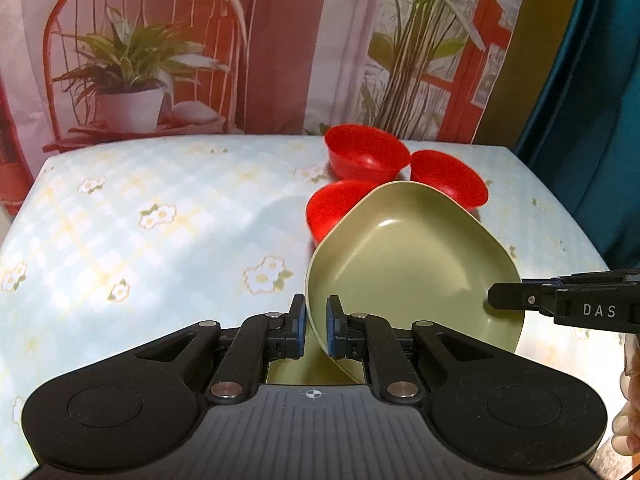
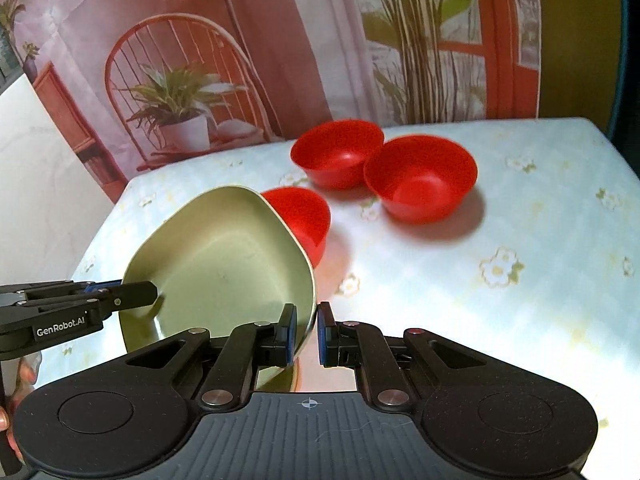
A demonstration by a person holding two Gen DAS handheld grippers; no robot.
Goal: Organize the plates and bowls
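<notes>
A pale green plate point(image 1: 412, 264) hangs tilted above the table, held by two opposite rims. My left gripper point(image 1: 316, 320) is shut on its near-left rim. My right gripper point(image 1: 504, 300) reaches in from the right and grips the other rim. In the right wrist view the same green plate point(image 2: 224, 264) sits at the left, with my right gripper point(image 2: 306, 320) shut on its right rim and the left gripper point(image 2: 136, 294) clamped on the far side. Three red bowls stand behind it: one point(image 2: 338, 152) at the back, one point(image 2: 420, 176) to its right, one point(image 2: 304, 216) partly hidden by the plate.
The table wears a light blue cloth point(image 1: 140, 240) with a flower print. A printed backdrop point(image 1: 160, 60) of a chair and plants hangs right behind the table's far edge. A teal curtain point(image 1: 592, 120) borders the right side. A person's hand point(image 1: 628, 420) shows at the right edge.
</notes>
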